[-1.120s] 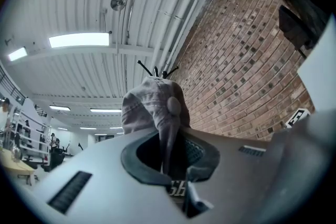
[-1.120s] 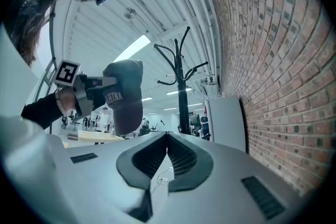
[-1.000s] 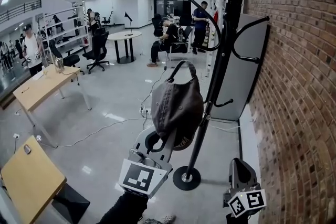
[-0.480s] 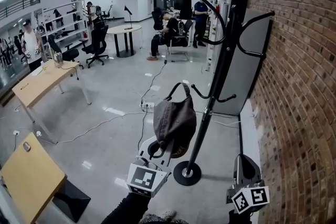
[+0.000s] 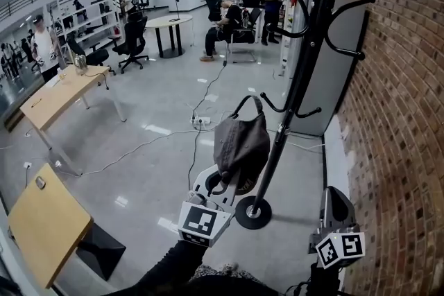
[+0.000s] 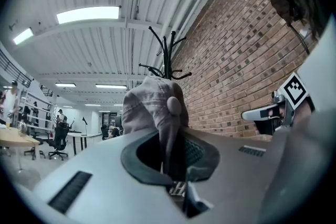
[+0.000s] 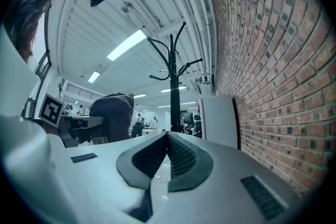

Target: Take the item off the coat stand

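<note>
A dark grey-brown cap (image 5: 241, 142) hangs by its edge from my left gripper (image 5: 223, 184), which is shut on it just left of the black coat stand (image 5: 298, 90). The cap touches none of the stand's hooks. In the left gripper view the cap (image 6: 152, 107) rises out of the closed jaws of the left gripper (image 6: 169, 157), with the coat stand (image 6: 167, 57) behind it. My right gripper (image 5: 338, 208) is low at the right by the brick wall. In its own view the right gripper (image 7: 167, 136) has its jaws together with nothing between them, and the cap (image 7: 113, 115) and the stand (image 7: 174, 86) show ahead.
A brick wall (image 5: 402, 100) runs along the right, with a grey panel (image 5: 340, 80) leaning on it behind the stand. The stand's round base (image 5: 252, 212) sits on the floor. Wooden tables (image 5: 48, 218) stand at the left. A power strip (image 5: 202, 120) and cables lie on the floor. People sit at the back.
My left gripper has sunk with the cap in it, staying beside the stand's pole. The right gripper has kept its place.
</note>
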A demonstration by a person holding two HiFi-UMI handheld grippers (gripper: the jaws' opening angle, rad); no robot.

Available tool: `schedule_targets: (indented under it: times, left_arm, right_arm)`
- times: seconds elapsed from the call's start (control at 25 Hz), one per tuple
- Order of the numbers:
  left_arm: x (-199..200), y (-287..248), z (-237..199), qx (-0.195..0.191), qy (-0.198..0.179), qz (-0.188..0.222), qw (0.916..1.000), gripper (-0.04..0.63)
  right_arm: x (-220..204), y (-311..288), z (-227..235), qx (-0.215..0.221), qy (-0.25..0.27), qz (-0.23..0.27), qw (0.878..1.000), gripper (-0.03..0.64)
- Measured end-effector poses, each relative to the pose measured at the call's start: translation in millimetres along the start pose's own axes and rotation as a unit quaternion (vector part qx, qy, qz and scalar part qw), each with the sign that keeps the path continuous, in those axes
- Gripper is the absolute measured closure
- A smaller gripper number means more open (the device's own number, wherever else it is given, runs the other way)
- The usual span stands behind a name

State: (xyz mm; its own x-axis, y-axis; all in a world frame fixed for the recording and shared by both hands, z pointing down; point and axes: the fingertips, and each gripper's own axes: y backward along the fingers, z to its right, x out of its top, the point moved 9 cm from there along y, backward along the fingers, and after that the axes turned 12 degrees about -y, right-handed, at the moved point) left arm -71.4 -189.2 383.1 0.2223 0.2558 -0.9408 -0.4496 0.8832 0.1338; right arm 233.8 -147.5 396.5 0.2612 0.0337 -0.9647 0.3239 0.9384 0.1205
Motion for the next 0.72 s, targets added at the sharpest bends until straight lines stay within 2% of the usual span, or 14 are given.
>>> schedule_targets:
  times: [0.2, 0.72]
  left_arm:
    - [-3, -2, 2, -0.021, -0.009, -0.007, 0.9997, 0.572]
    - [-15, -9, 2, -0.016, -0.001, -0.02, 0.9997, 0.572]
  right_arm:
    - [2, -4, -1, 0.0, 0.009, -0.005, 1.0, 0.607]
    - [3, -15, 4, 0.003, 0.026, -0.006, 1.0, 0.607]
